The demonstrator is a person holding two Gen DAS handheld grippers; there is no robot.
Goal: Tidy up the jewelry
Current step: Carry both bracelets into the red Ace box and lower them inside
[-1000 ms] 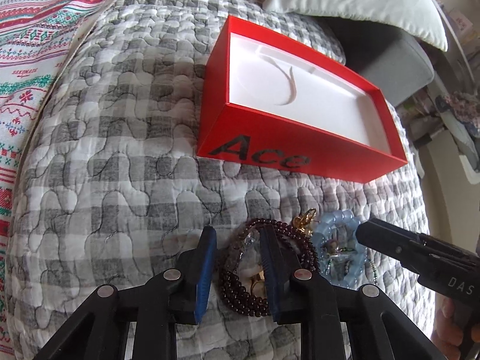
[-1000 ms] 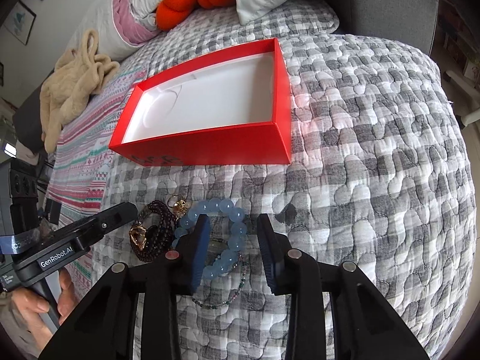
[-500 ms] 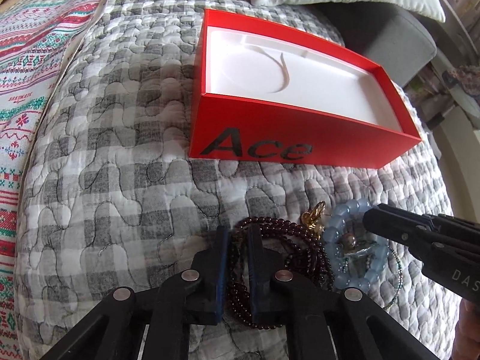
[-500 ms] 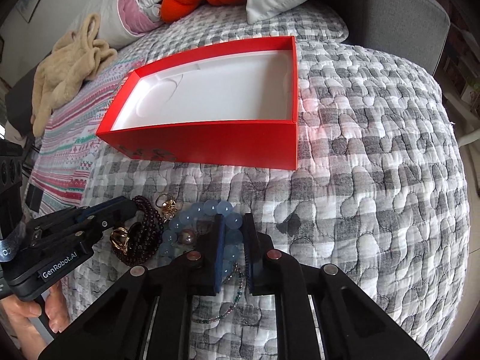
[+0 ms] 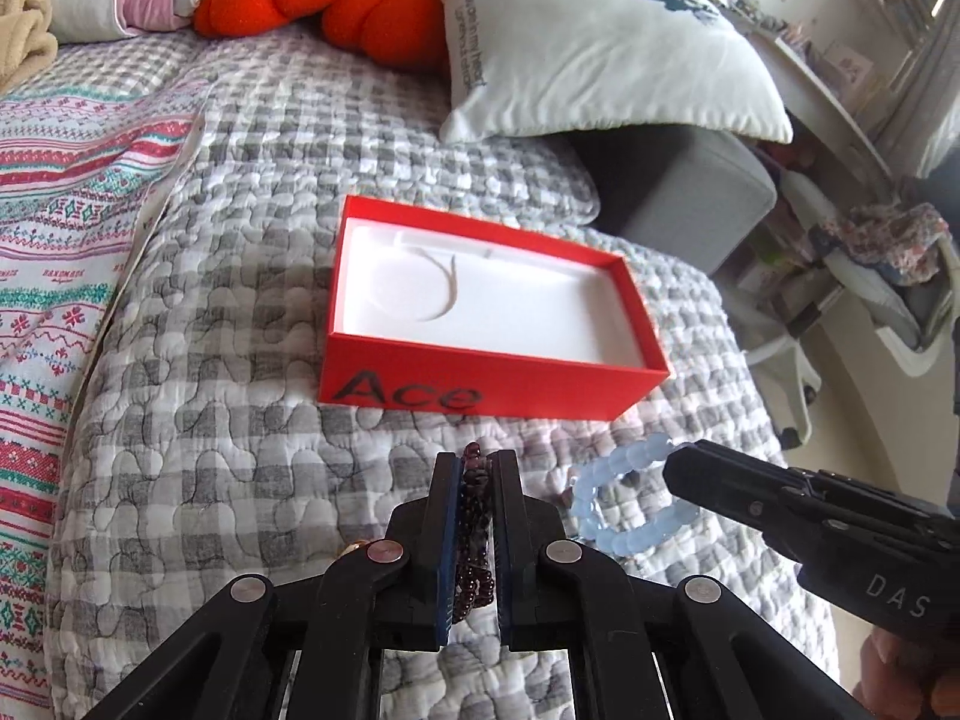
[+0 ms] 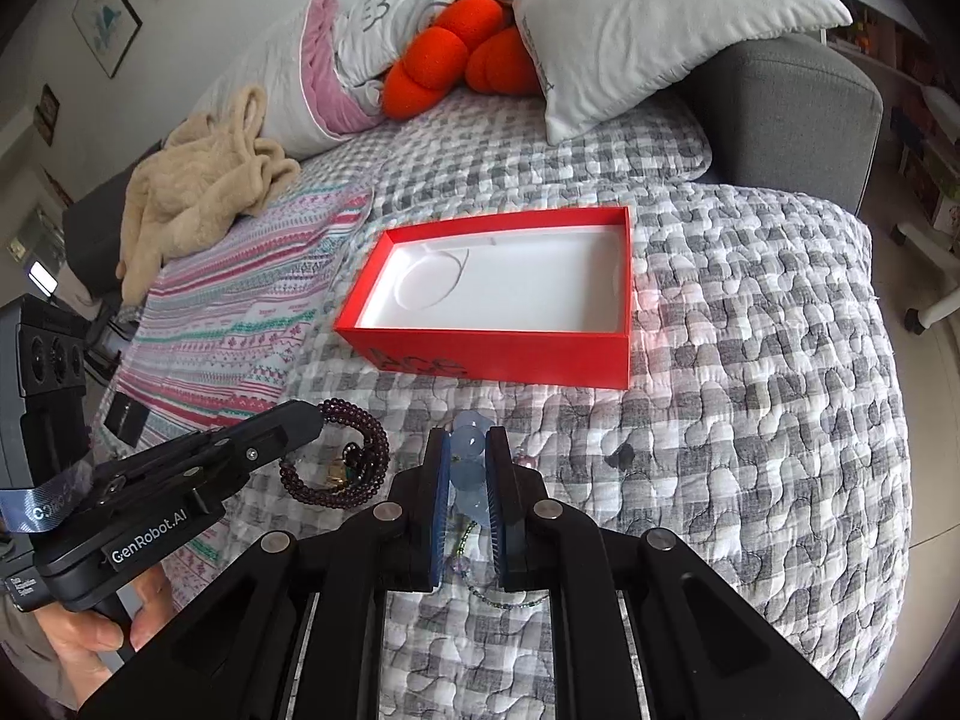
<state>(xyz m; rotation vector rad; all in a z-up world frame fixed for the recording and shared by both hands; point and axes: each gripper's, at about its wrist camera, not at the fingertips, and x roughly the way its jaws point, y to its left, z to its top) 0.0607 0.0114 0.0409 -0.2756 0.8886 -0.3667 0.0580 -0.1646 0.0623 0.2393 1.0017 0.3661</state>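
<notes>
Change: both claws have just closed on beads and lifted them off the quilt since the earlier frame.
Dark beads (image 5: pixel 474 531): clamped in left claw (image 5: pixel 474 474), hanging clear, low centre of its view.
Blue bracelet (image 6: pixel 468 456): clamped in right claw (image 6: pixel 468 441); a thin strand trails beneath.
Box (image 5: pixel 480 372): open, white inside, straight ahead of both claws, above them in both views, long axis lying across.
Nearer: about equal; judging by the left view, left claw faces the box's left half, right claw its right half.
Quilt (image 6: pixel 750 420): carries the box.
</notes>
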